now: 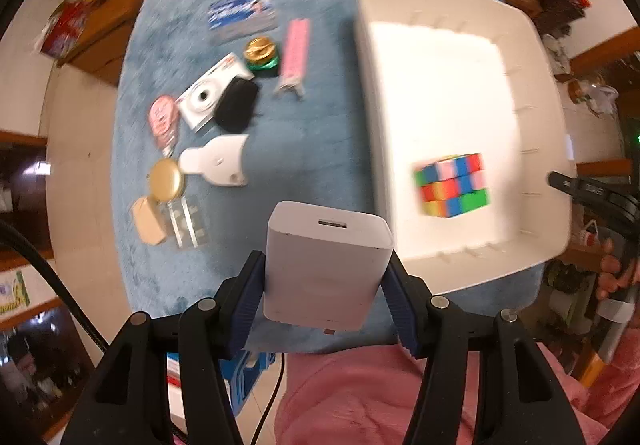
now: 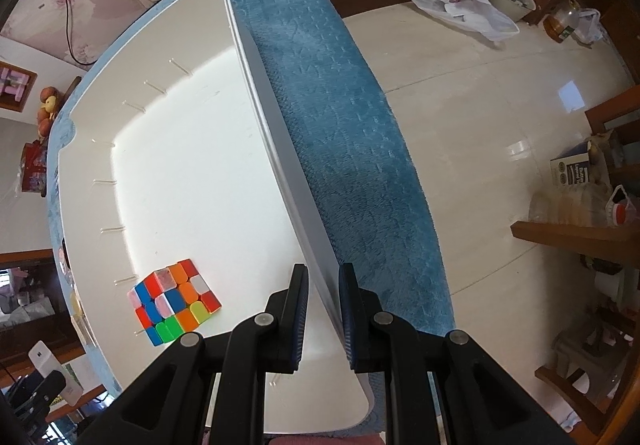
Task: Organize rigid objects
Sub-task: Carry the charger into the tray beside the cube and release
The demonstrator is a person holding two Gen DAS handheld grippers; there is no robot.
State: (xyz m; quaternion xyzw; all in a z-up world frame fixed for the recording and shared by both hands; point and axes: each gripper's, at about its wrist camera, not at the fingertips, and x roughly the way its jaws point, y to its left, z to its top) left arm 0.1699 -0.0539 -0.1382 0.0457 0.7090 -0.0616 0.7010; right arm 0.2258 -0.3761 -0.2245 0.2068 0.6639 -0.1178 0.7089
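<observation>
The left tool (image 1: 324,285) is gripping a white charger block (image 1: 326,265) across its smooth flat sides, above the counter (image 1: 312,133) beside the white bin (image 1: 552,149); rigid, light, likely slippery (mid-body hold looks sound). The right tool (image 2: 323,309) is clamping the bin's wall.

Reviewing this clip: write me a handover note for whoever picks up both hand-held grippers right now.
Left hand-held gripper: shut on the white charger, lifted above the blue cloth.
Right hand-held gripper: clamped on the white bin's side wall, steadying it.
Done: puzzle cube is in the bin.
Left: drop the charger in, then the camera, black case, pink stick, gold tin and the other small items on the cloth.
</observation>
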